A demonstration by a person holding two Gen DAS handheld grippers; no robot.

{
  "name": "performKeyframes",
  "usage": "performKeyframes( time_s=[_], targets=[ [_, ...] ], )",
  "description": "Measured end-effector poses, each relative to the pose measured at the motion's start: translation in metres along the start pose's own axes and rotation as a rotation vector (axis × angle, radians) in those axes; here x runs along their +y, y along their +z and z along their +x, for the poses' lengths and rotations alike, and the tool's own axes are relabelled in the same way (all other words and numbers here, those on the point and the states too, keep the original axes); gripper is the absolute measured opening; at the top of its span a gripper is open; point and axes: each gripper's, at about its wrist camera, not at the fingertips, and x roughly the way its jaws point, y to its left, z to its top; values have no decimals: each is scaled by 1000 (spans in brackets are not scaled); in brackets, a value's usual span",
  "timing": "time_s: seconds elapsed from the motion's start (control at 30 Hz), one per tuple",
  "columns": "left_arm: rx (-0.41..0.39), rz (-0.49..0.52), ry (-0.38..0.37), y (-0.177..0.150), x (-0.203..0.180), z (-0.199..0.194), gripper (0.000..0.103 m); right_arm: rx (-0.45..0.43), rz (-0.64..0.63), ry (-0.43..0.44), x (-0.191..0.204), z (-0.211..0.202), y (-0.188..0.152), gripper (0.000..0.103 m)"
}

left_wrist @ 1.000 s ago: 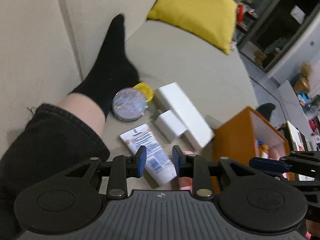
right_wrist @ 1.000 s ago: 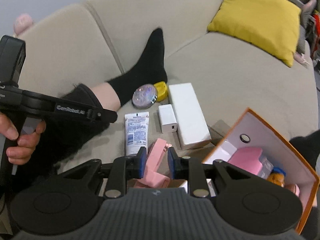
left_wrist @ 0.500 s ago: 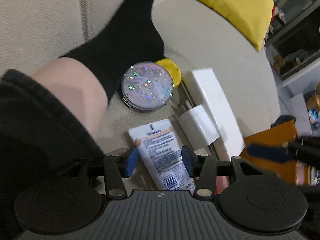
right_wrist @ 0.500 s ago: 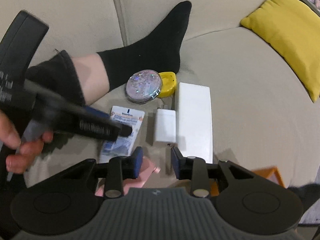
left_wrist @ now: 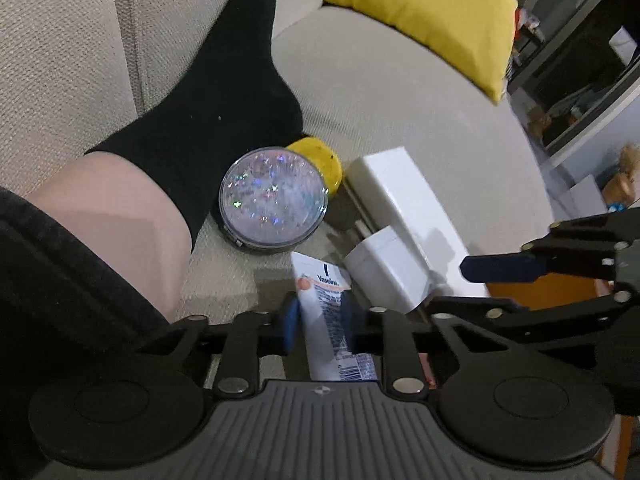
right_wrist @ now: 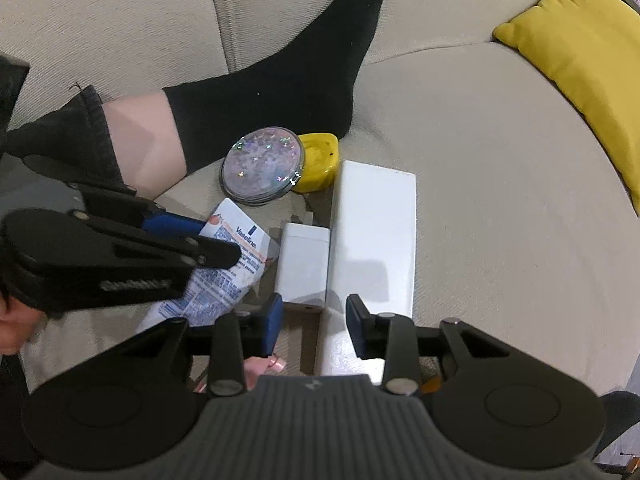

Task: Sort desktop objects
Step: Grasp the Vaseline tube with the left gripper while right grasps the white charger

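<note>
Tube (left_wrist: pixel 325 304) pickup underway: my left fingers (left_wrist: pixel 289 322) are closing on it. Right gripper (right_wrist: pixel 314 326) is opening, empty, above the charger (right_wrist: pixel 303 264). Next: lift cleanly toward the box (left_wrist: pixel 540 290).

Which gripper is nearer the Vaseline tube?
Left. The left gripper is closing, its pads either side of the Vaseline tube; the right gripper hovers beside it, over the white boxes.

Black sock (right_wrist: pixel 288 80), dark trouser cuff (right_wrist: pixel 80 128), black grippers with blue-padded jaws
</note>
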Motion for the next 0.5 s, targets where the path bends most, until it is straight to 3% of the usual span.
performKeyframes(
  time_s=[0.07,0.2,0.33,0.43,0.5],
  targets=[
    [-31,15,-12,-1,0,-8,16,-1,1,0,-1,0,1,37],
    [-157,45,-27,-2,-2,-39,15,-28,12,22,0,-4,5,37],
    [-281,98,14,-5,0,-66,15,-41,-9,33,8,-2,15,36],
    [-250,116,69,-8,3,-67,15,-31,-32,26,14,4,22,36],
    [-246,109,47,-11,7,-69,15,-22,-35,25,16,9,27,36]
  ],
)
